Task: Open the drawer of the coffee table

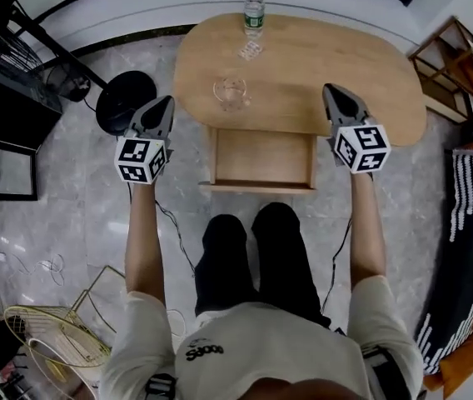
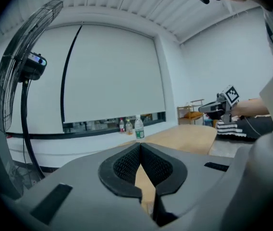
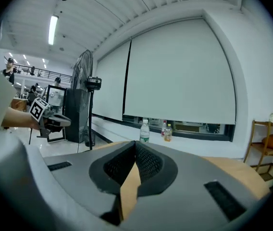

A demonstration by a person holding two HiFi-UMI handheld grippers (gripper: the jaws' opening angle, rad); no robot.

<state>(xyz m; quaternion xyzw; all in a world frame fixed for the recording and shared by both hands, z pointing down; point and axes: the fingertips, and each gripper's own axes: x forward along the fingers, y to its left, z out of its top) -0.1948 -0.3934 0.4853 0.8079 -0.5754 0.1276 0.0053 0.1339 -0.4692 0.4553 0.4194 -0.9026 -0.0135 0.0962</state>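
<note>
The oval wooden coffee table (image 1: pixel 370 73) stands in front of me, and its drawer (image 1: pixel 263 158) is pulled out toward my legs, showing a bare wooden inside. My left gripper (image 1: pixel 163 104) is raised at the table's left edge, shut with nothing in it. My right gripper (image 1: pixel 334 92) is raised over the table's right front part, also shut and holding nothing. In the left gripper view the closed jaws (image 2: pixel 140 146) point level across the table top (image 2: pixel 194 136), with the right gripper (image 2: pixel 218 107) seen beyond. In the right gripper view the tips (image 3: pixel 135 144) meet too.
On the table stand a water bottle (image 1: pixel 254 12), an upturned clear glass (image 1: pixel 231 92) and a small packet (image 1: pixel 251 51). A floor fan's black base (image 1: pixel 124 100) sits left of the table. A gold wire fan (image 1: pixel 53 340) lies at bottom left; a wooden shelf (image 1: pixel 457 69) stands at right.
</note>
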